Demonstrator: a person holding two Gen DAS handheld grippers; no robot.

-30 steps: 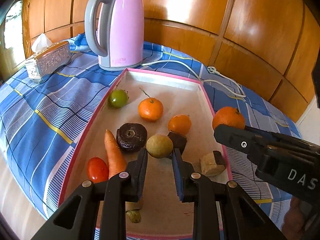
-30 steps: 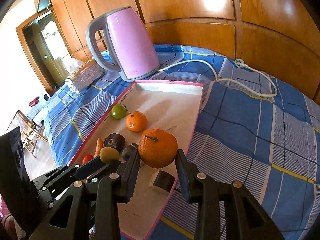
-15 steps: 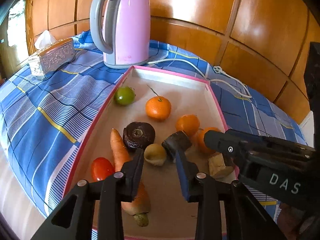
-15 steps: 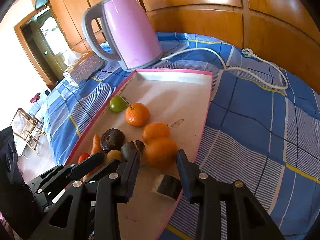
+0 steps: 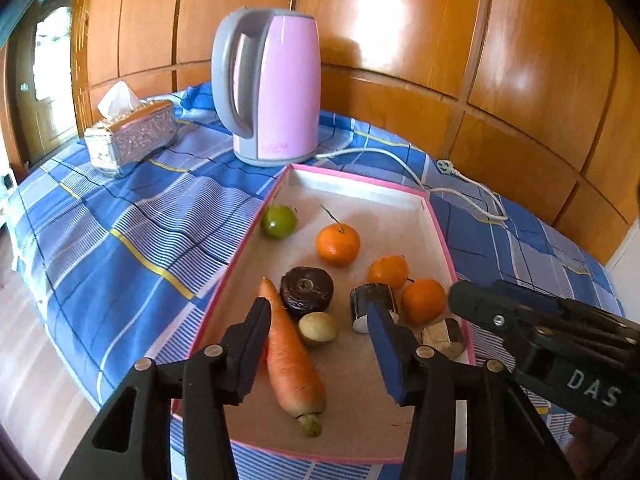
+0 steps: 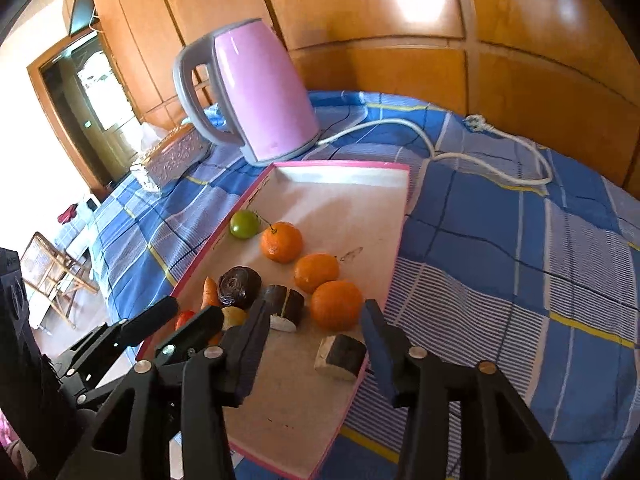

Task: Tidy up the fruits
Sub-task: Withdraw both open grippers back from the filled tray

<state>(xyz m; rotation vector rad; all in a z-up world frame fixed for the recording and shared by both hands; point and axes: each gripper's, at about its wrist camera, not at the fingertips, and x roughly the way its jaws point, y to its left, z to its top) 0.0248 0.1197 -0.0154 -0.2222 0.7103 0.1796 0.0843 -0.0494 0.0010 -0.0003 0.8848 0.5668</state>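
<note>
A pink-rimmed tray (image 5: 362, 178) (image 6: 402, 216) holds three oranges (image 5: 423, 301) (image 6: 337, 304), a green fruit (image 5: 279, 222) (image 6: 244, 224), a dark round fruit (image 5: 306, 290), a small yellow-green fruit (image 5: 318, 327), a carrot (image 5: 292, 356), a tomato (image 6: 185, 317) and two dark-skinned cut pieces (image 5: 374, 300) (image 6: 340, 356). My left gripper (image 5: 318, 354) is open and empty above the carrot and the small fruit. My right gripper (image 6: 314, 350) is open and empty, just behind the nearest orange.
A pink kettle (image 5: 276, 84) (image 6: 256, 92) stands behind the tray with its white cord (image 5: 460, 188) trailing right. A silver tissue box (image 5: 132, 136) sits at the left. A blue checked cloth (image 6: 520, 240) covers the round table; wooden panels stand behind.
My right gripper set the orange down in the tray beside the other oranges, opened and drew back. My left gripper opened wider and pulled back from the small yellow-green fruit.
</note>
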